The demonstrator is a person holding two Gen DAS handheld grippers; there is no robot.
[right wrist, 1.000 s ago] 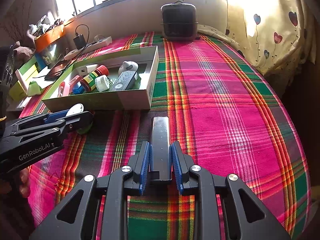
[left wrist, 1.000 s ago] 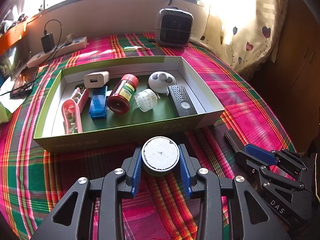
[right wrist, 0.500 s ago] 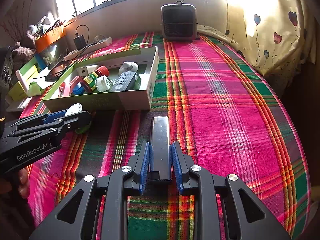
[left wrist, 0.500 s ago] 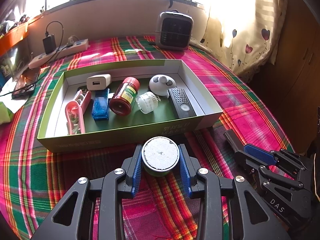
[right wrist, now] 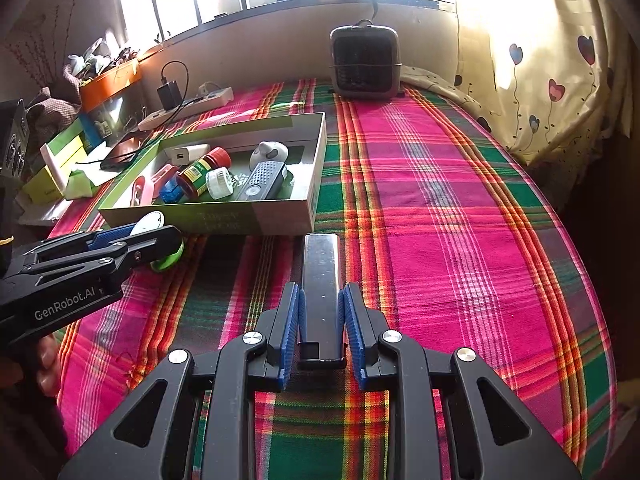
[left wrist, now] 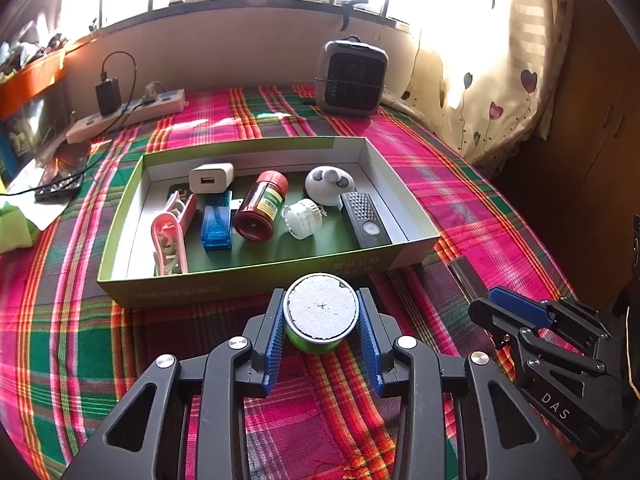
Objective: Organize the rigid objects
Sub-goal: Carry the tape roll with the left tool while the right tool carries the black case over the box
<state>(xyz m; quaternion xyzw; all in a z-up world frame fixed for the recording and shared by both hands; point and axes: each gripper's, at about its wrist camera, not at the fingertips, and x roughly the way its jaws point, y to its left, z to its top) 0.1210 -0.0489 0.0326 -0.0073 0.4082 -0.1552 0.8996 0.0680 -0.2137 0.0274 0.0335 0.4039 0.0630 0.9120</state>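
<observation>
A round green tin with a white top point(left wrist: 320, 320) is clamped in my left gripper point(left wrist: 321, 300), just off the plaid cloth in front of the green box point(left wrist: 256, 276). My right gripper point(right wrist: 322, 292) is shut on a dark shiny flat bar point(right wrist: 321, 256) that points toward the box's near right corner point(right wrist: 280, 216). The box holds a white charger point(left wrist: 211, 178), a red-capped bottle point(left wrist: 262, 210), a blue case point(left wrist: 217, 222), a pink clip point(left wrist: 170, 236), a clear cap point(left wrist: 303, 219), a white round gadget point(left wrist: 330, 186) and a black remote point(left wrist: 364, 220). The other view shows each gripper from the side: the left gripper point(right wrist: 160, 236) and the right gripper point(left wrist: 492, 300).
A grey heater point(left wrist: 352, 78) stands at the back by the window wall. A power strip with a charger point(left wrist: 128, 114) and a phone point(left wrist: 60, 188) lie at the back left. A heart-print curtain point(left wrist: 492, 92) hangs on the right. The plaid cloth point(right wrist: 460, 220) stretches right of the box.
</observation>
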